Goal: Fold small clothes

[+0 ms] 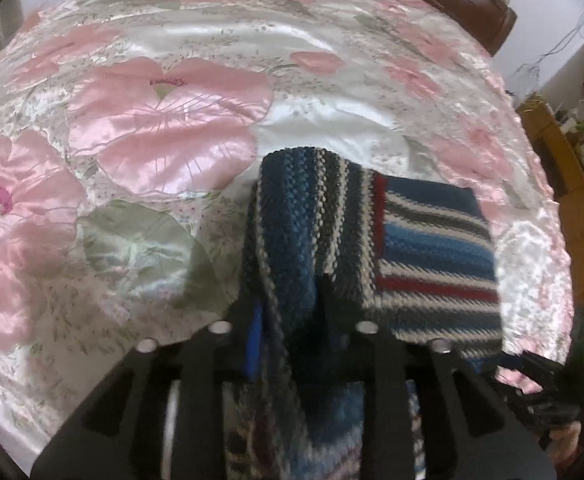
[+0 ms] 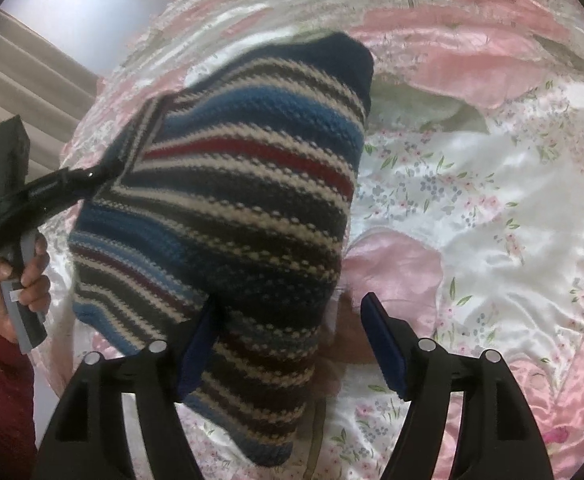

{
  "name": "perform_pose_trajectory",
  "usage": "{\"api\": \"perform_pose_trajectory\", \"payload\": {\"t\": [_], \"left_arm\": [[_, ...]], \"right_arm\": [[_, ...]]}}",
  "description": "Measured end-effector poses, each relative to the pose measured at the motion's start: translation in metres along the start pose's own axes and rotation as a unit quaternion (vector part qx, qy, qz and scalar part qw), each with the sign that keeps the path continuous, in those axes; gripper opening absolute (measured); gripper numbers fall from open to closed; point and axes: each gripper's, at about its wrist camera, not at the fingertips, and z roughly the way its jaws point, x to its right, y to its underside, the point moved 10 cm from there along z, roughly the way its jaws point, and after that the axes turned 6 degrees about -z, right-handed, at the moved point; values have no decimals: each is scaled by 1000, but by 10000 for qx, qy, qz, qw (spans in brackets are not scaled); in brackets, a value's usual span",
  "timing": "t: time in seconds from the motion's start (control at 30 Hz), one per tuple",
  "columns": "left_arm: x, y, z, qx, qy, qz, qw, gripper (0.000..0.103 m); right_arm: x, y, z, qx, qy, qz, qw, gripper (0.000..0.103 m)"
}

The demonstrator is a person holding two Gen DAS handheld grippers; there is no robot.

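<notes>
Striped knit [image 2: 228, 208], apparently unlabelled.

My left camera sits just behind my left gripper [image 1: 288, 312], looking forward and down along its fingers, very near the knit [image 1: 432, 248], with the bedspread [image 1: 164, 128] stretching beyond. My right camera looks down from behind my right gripper [image 2: 292, 344], equally near the knit [image 2: 232, 200]. Both views share the knit and the bedspread [image 2: 472, 200]. The right view also catches my left gripper [image 2: 92, 176] from the side.
</notes>
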Motion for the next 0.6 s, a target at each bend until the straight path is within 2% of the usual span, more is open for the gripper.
{"api": "perform_pose_trajectory", "payload": {"t": [0.03, 0.07, 0.1, 0.23, 0.37, 0.6], "left_arm": [[2, 2, -7, -23, 106, 16, 9999, 63], [3, 6, -15, -65, 269, 12, 9996, 72], [4, 9, -22, -57, 405, 3, 9992, 76], [-5, 22, -32, -262, 644, -25, 9976, 78], [-15, 35, -20, -545, 630, -41, 9965, 78], [4, 43, 14, -996, 1184, -186, 9878, 78]], "right_arm": [[0, -2, -8, 77, -11, -11, 10000, 72], [0, -3, -15, 162, -46, -1, 9999, 74], [1, -3, -20, 213, -69, 19, 9997, 76], [6, -8, -34, 315, -72, 122, 9994, 77], [8, -12, -28, 254, -64, 178, 9995, 78], [7, -18, 1, 34, -418, 470, 9980, 79]]}}
